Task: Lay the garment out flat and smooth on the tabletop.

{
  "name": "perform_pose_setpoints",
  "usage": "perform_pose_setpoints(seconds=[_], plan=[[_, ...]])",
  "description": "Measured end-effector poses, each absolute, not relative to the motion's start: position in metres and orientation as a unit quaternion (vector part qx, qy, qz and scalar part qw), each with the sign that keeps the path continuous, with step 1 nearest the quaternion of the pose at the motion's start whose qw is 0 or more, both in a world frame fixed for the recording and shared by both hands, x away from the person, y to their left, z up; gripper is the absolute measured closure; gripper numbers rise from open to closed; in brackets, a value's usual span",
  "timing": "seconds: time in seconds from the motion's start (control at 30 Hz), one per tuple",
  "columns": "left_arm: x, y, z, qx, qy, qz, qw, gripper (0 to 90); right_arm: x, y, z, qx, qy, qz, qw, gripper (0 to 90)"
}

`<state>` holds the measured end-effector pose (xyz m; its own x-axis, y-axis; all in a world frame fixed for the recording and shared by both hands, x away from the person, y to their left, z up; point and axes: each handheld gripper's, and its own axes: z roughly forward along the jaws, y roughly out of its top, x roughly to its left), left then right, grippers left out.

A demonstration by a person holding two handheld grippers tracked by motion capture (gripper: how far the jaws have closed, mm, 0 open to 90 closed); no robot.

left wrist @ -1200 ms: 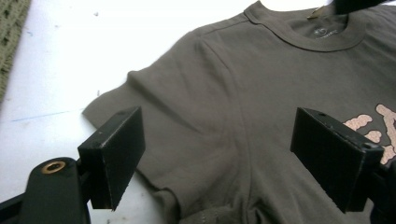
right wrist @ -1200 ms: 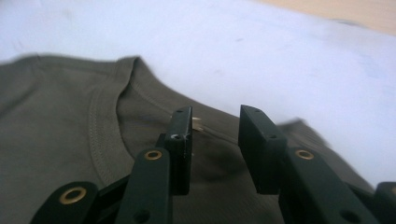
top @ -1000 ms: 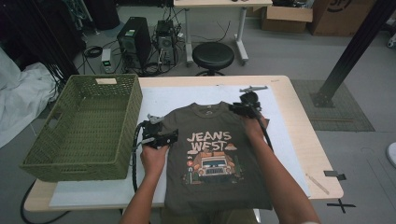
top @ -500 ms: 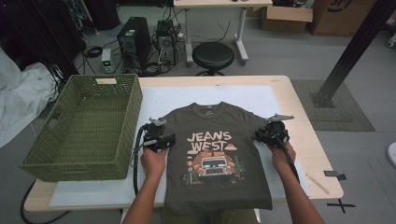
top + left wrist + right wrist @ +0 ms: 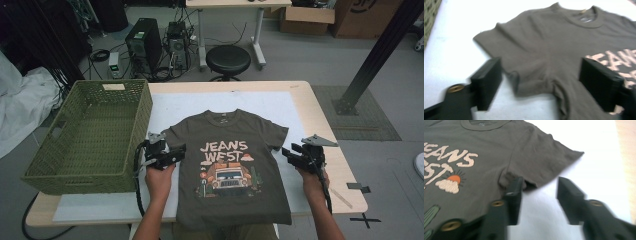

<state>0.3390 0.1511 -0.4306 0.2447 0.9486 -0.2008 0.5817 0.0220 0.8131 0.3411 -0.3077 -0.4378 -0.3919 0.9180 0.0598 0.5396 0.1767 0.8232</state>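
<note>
**T-shirt flat on mat, both grippers open at its armpits**

The brown T-shirt (image 5: 231,165) lies spread face up on the white mat (image 5: 260,102), right of the green basket (image 5: 90,132). The left gripper (image 5: 176,153), jaws just opened wide, straddles the shirt's left armpit fold without pressing. The right gripper (image 5: 289,152), jaws just opening, stands at the shirt's right armpit, holding nothing.

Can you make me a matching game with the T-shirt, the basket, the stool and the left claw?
Things:
1. T-shirt
2. basket
3. stool
4. left claw

Places or states:
A. on the floor beyond the table
B. open at the shirt's sleeve
C. spread flat, print up
D. empty, at the table's left

Pairs: 1-C, 2-D, 3-A, 4-B
</note>
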Motion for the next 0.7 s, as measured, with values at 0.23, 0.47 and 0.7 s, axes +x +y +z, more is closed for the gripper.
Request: perform_pose_setpoints(seconds=[0.23,0.47,0.7], plan=[[0.327,0.151,-0.42,0.657,0.565,0.211,0.454,15.4,0.326,-0.328,-0.436,0.524,0.701,0.425,0.229,22.5],[0.313,0.147,-0.428,0.675,0.558,0.177,0.449,19.7,0.312,-0.318,-0.444,0.493,0.735,0.438,0.159,37.6],[0.298,0.137,-0.45,0.709,0.557,0.138,0.411,37.0,0.304,-0.283,-0.45,0.443,0.788,0.4,0.151,47.7]])
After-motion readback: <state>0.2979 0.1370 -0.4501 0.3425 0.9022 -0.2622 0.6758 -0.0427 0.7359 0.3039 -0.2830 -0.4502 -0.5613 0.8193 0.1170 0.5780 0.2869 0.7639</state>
